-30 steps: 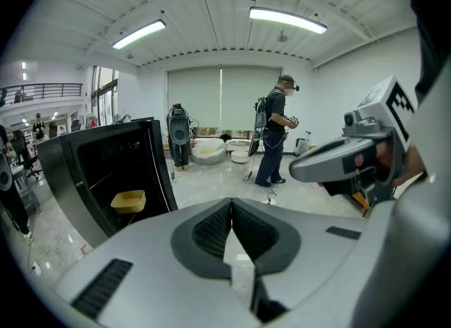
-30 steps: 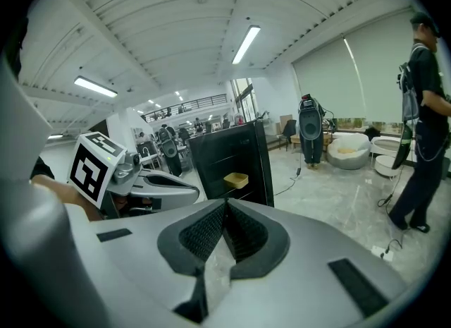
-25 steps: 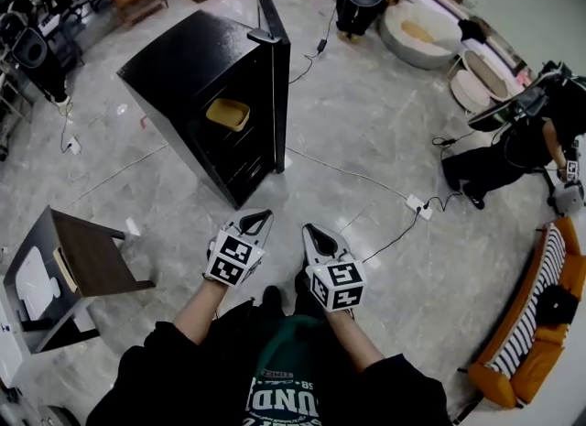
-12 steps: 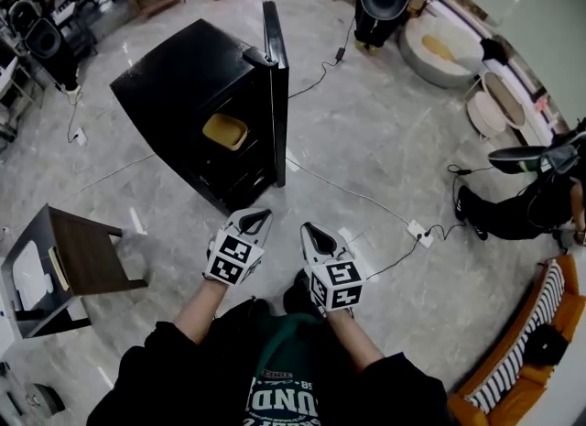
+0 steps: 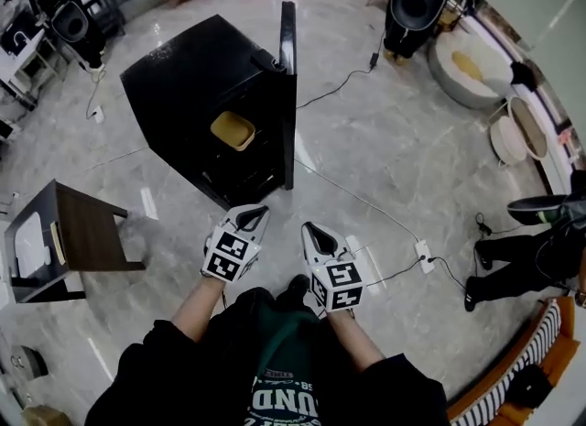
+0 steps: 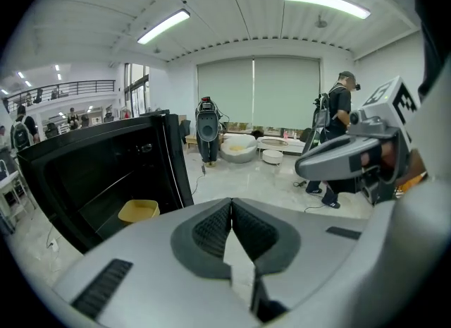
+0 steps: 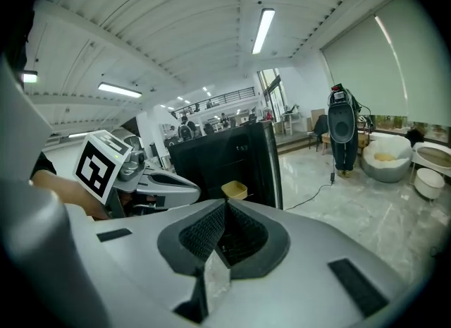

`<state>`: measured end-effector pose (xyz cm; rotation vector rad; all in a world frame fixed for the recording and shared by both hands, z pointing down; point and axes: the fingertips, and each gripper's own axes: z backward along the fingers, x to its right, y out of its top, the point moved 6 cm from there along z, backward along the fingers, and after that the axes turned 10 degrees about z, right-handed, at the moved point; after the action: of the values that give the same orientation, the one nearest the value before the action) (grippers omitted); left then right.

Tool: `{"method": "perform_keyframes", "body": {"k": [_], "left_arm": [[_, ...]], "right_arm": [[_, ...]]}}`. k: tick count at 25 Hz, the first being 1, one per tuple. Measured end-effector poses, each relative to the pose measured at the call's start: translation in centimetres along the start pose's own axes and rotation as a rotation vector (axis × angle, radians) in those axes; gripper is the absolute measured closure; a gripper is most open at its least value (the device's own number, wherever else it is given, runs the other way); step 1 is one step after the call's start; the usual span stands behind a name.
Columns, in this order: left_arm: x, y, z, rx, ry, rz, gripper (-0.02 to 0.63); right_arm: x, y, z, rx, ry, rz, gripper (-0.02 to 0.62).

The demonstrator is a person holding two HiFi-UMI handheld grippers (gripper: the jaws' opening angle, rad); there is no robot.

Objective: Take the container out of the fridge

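From the head view, the matt black boxy fridge [image 5: 197, 76] stands on the glossy grey marble floor [image 5: 385, 158] with its slim door [image 5: 289, 94] swung wide. The shallow yellow plastic container [image 5: 233, 130], rounded at the corners, sits on a shelf inside. The left tongs [image 5: 259, 211] and right tongs [image 5: 309, 228] are side by side, well short of the fridge. The step in hand looks like the approach. It would go best by closing in squarely on the open side and spreading one pair of tongs before it enters the shelf gap.

In the left gripper view, the ribbed dark pads are clenched together on nothing. The container lies low and to the left inside the dark cavity. Its thin rim is probably the best place to pinch.

In the right gripper view, these pads are also clenched and empty. The container shows just above them, beside the door's edge, so that edge needs clearance.
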<state>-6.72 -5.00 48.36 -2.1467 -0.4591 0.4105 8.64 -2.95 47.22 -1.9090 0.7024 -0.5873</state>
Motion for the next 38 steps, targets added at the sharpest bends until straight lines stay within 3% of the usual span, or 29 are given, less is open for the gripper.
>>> {"method": "perform_keyframes", "body": {"k": [13,23,38], "left_arm": [[-1.5,0.2,-1.3,0.0,0.054,0.025,0.592],[-5.0,3.3,-4.9,0.038,0.039,0.043,0.592],[-9.6,3.6,-7.0,-0.004,0.057,0.046,0.592]], "right_arm": [[2.2,-0.4,-1.8,-0.002,0.039,-0.014,0.56],[5.3,2.9,-5.0,-0.008,0.026,0.035,0.56],[6.6,4.2,-10.0,-0.032,0.06,0.033,0.56]]}}
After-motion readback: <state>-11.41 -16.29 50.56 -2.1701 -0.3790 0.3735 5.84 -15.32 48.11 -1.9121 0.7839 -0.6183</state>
